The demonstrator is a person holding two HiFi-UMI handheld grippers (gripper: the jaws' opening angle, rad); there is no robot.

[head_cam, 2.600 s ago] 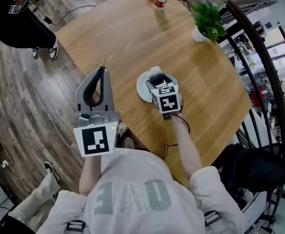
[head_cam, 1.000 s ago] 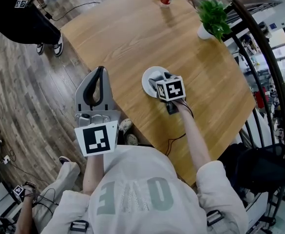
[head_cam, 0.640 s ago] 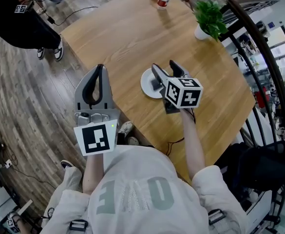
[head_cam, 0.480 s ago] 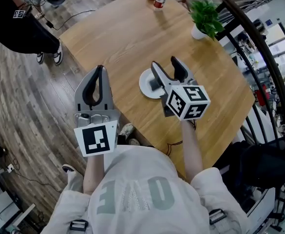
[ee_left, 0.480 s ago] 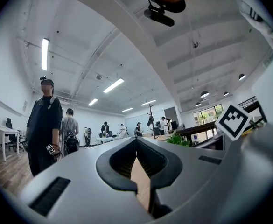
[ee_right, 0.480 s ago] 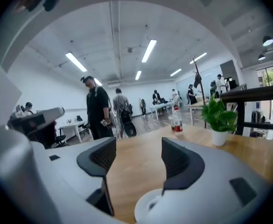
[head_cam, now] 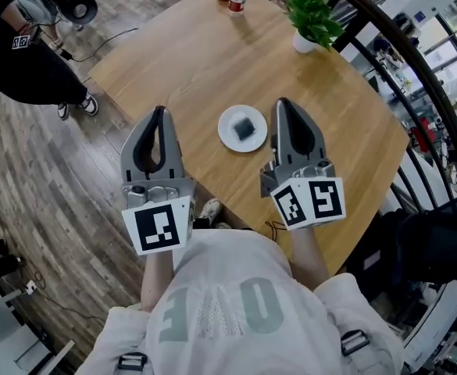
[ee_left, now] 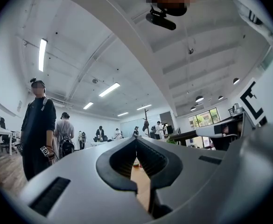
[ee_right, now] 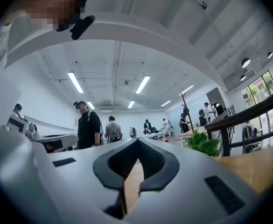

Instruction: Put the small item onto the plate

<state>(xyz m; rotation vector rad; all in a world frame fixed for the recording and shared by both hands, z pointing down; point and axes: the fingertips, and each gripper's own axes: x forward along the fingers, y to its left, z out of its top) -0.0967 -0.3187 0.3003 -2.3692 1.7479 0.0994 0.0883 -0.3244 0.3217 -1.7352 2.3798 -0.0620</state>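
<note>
Wooden round counter (head_cam: 205, 61) fills the middle. Above its near edge, the left tool (head_cam: 158, 112) has its jaws pressed together, empty. The right tool (head_cam: 284, 104) has just closed its jaws on nothing. Between the tools a white plate (head_cam: 226, 127) lies on the counter, with the small dark item (head_cam: 244, 128) in its centre.

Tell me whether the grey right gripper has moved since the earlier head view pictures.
Yes. The right gripper has pulled off the round white plate to its right side; its jaws have just been closing, empty.

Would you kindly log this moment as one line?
item on plate | left gripper shut, empty | right gripper just closed, empty
</note>
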